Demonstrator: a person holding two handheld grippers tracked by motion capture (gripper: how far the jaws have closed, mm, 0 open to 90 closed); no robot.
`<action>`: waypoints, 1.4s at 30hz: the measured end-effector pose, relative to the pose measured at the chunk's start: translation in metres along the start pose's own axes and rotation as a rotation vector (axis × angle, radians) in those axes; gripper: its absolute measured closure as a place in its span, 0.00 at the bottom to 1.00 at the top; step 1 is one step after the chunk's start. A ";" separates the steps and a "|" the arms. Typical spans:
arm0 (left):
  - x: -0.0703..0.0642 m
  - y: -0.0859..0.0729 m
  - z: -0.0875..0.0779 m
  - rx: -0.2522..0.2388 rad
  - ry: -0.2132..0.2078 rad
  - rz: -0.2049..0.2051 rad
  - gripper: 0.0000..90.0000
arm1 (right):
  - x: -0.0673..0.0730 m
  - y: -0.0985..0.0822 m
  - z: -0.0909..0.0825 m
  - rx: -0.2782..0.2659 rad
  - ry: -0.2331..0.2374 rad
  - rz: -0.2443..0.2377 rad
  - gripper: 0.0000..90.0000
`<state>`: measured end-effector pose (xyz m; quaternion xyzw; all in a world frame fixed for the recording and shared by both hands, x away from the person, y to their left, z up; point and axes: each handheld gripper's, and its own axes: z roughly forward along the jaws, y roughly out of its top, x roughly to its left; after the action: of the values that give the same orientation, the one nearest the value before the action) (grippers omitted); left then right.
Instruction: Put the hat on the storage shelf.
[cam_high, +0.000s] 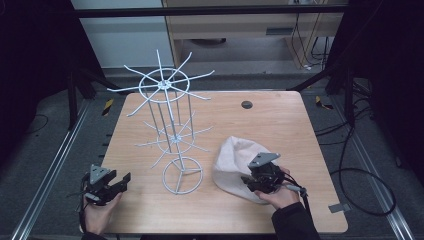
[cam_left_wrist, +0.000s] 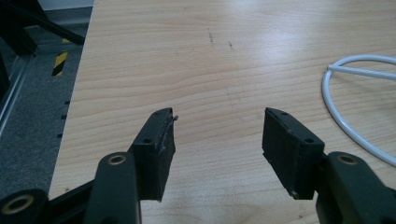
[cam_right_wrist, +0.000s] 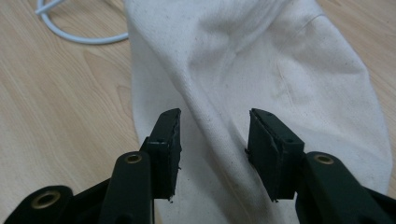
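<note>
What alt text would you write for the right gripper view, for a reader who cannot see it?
The right gripper, jaws open, hovers over a cream cloth bag lying on a wooden table, a raised fold of cloth between the jaws. Part of a white wire ring shows at top left.

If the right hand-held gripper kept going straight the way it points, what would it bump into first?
The right hand-held gripper would most likely meet the white cloth cap first. Its jaws stand open, with a raised fold of the cap lying right ahead between them. How far above the fabric they are is hard to tell.
</note>
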<state>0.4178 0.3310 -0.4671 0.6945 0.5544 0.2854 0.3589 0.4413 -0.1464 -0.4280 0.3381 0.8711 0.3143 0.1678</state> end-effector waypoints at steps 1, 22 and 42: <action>0.000 0.000 0.000 0.000 0.000 0.000 0.49 | -0.001 0.000 0.002 0.006 -0.001 -0.003 0.60; 0.001 0.000 0.000 0.002 0.002 -0.002 0.49 | -0.007 -0.006 0.020 0.004 -0.021 -0.015 0.98; 0.001 0.000 -0.001 -0.002 -0.001 -0.005 0.49 | -0.014 -0.008 -0.011 -0.113 -0.013 0.035 0.98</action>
<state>0.4177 0.3323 -0.4664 0.6928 0.5559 0.2847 0.3604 0.4421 -0.1653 -0.4240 0.3452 0.8448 0.3636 0.1867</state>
